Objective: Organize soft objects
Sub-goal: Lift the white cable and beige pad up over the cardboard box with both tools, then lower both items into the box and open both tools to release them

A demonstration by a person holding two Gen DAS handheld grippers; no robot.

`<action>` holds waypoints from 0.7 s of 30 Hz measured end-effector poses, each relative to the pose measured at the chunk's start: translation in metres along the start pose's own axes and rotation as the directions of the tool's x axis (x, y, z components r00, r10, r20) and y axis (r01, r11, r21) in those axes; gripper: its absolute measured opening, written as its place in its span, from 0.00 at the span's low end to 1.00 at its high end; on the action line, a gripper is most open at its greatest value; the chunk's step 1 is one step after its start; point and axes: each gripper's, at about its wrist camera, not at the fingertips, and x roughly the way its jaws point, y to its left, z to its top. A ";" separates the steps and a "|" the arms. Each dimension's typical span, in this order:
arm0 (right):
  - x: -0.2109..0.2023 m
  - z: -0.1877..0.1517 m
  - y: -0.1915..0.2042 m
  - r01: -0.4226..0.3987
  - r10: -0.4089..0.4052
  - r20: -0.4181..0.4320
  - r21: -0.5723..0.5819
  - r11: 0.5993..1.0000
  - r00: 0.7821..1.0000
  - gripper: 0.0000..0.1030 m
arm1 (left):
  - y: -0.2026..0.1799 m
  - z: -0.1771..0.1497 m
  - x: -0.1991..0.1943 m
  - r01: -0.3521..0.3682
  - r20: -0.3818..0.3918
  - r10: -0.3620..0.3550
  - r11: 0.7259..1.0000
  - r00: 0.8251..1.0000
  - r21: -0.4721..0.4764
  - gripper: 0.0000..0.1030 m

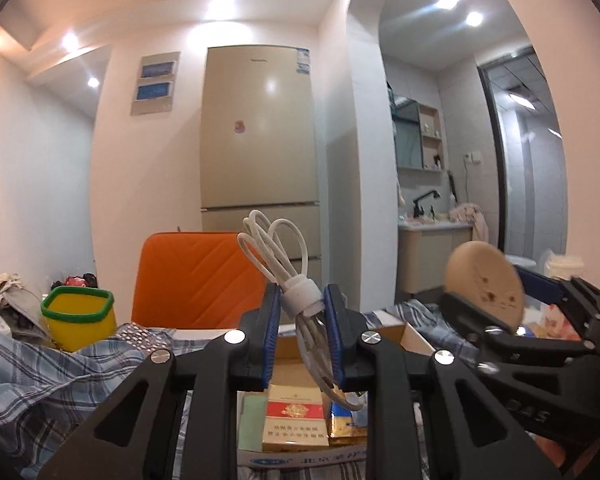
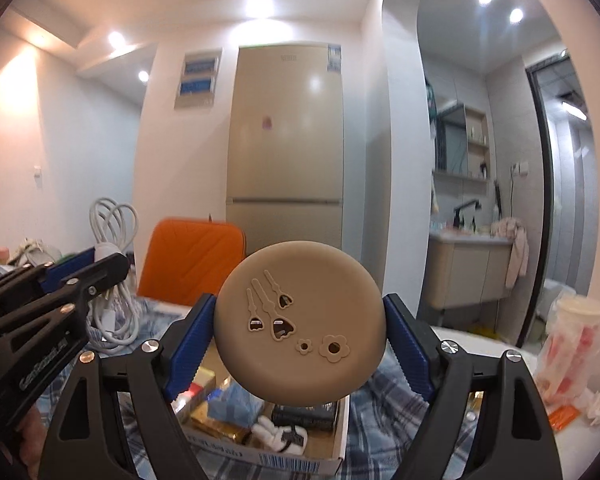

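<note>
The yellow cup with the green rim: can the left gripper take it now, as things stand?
Probably not. The left gripper is shut on the bundled white cable, so its jaws are occupied. The yellow cup stands off to its left, with nothing visibly blocking the way.

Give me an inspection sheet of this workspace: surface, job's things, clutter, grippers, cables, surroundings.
Surface: blue plaid cloth covers it.
Job's things: coiled white cable with a white strap; round tan disc with flower cut-outs; both held up over the open cardboard box.
Clutter: cigarette pack and other packets in the box; yellow green-rimmed container; cup in a plastic bag.
Grippers: left gripper shut on the cable; right gripper clamps the disc's edges.
Cables: only the held bundle.
Surroundings: beige refrigerator, orange chair back, washbasin alcove.
</note>
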 end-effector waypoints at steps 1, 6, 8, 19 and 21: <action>0.006 -0.001 -0.001 -0.001 0.001 -0.029 0.003 1.000 1.000 0.82 | -0.002 -0.001 0.002 0.006 -0.008 -0.006 1.000 1.000 0.004 0.20; 0.036 -0.008 -0.006 -0.007 0.010 -0.177 0.021 1.000 0.984 0.82 | -0.005 -0.005 0.022 0.035 -0.110 -0.034 0.999 0.993 0.009 0.20; 0.048 -0.013 -0.008 -0.019 0.024 -0.240 0.025 1.000 0.971 0.82 | -0.005 -0.008 0.030 0.054 -0.158 -0.053 0.999 0.986 0.004 0.20; 0.085 -0.029 -0.018 -0.033 0.054 -0.390 0.060 0.998 0.919 0.82 | -0.005 -0.014 0.037 0.052 -0.231 -0.059 0.998 0.971 -0.033 0.20; 0.088 -0.030 -0.019 -0.038 0.060 -0.394 0.063 0.997 0.917 0.82 | -0.007 -0.013 0.035 0.053 -0.225 -0.057 0.998 0.973 -0.025 0.20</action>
